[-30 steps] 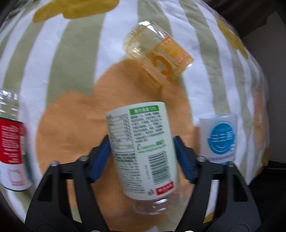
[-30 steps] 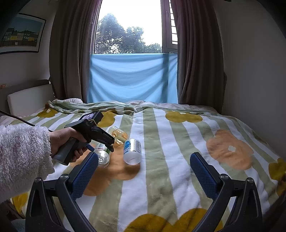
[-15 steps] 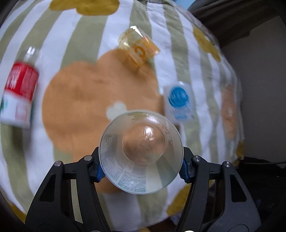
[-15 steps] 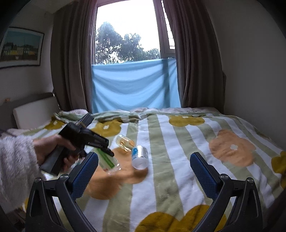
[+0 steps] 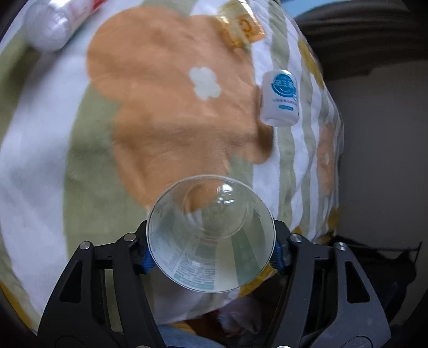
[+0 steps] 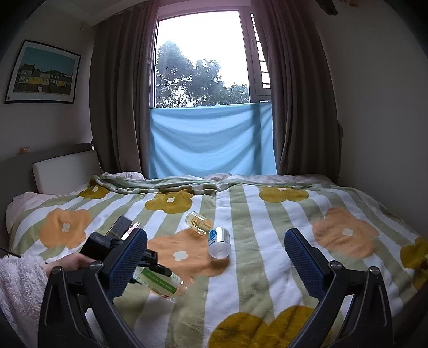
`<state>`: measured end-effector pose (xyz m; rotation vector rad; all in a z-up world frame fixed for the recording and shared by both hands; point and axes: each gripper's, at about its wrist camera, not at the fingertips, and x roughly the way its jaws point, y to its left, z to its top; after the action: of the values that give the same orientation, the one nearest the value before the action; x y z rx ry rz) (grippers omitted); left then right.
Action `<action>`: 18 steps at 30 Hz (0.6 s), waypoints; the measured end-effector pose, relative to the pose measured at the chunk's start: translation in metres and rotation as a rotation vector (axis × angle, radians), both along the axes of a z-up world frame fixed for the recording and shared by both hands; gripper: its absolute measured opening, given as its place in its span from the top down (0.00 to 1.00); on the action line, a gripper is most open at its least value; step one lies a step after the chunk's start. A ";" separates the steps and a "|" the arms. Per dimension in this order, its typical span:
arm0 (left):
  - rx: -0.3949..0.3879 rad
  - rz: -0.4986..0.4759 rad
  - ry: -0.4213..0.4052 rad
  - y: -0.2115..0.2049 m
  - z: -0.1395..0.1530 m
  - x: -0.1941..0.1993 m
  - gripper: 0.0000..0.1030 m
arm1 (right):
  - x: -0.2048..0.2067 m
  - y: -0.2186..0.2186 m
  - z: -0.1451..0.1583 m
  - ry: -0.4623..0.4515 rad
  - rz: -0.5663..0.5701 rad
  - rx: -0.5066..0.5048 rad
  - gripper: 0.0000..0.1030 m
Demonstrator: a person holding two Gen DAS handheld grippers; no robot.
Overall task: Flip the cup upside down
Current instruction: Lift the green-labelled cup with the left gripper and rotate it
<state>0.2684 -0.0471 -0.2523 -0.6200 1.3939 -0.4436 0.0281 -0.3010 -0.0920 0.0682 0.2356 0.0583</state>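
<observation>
My left gripper (image 5: 211, 257) is shut on a clear plastic cup with a green and white label (image 5: 211, 235). In the left wrist view I look straight into its open mouth, above the blanket. In the right wrist view the same cup (image 6: 160, 286) lies tilted in the left gripper (image 6: 149, 267), low over the bed (image 6: 267, 267). My right gripper (image 6: 214, 262) is open and empty, held above the near part of the bed.
A blue-labelled clear cup (image 5: 281, 101) (image 6: 219, 241) and an orange-labelled cup (image 5: 240, 26) (image 6: 199, 222) lie on their sides on the flowered blanket. A red-labelled bottle (image 5: 58, 21) lies at the far left. The bed edge drops off at right (image 5: 337, 160).
The left gripper has turned the cup from side-on to mouth towards the camera and has carried it towards the near bed edge. The right gripper has risen slightly and stays open.
</observation>
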 end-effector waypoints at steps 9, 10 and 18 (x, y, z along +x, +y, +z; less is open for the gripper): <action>0.193 -0.009 -0.031 0.026 0.003 -0.011 0.02 | 0.003 0.014 -0.002 0.016 0.035 0.005 0.00; 0.196 -0.010 -0.030 0.029 0.003 -0.012 0.02 | 0.004 0.017 -0.001 0.019 0.042 0.004 0.00; 0.311 0.018 -0.133 0.071 0.033 -0.034 0.02 | 0.013 0.033 0.004 0.059 0.107 0.058 0.00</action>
<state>0.2347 0.0235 -0.2194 -0.3432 1.2956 -0.2417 0.0414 -0.2681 -0.0880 0.1149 0.2963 0.1699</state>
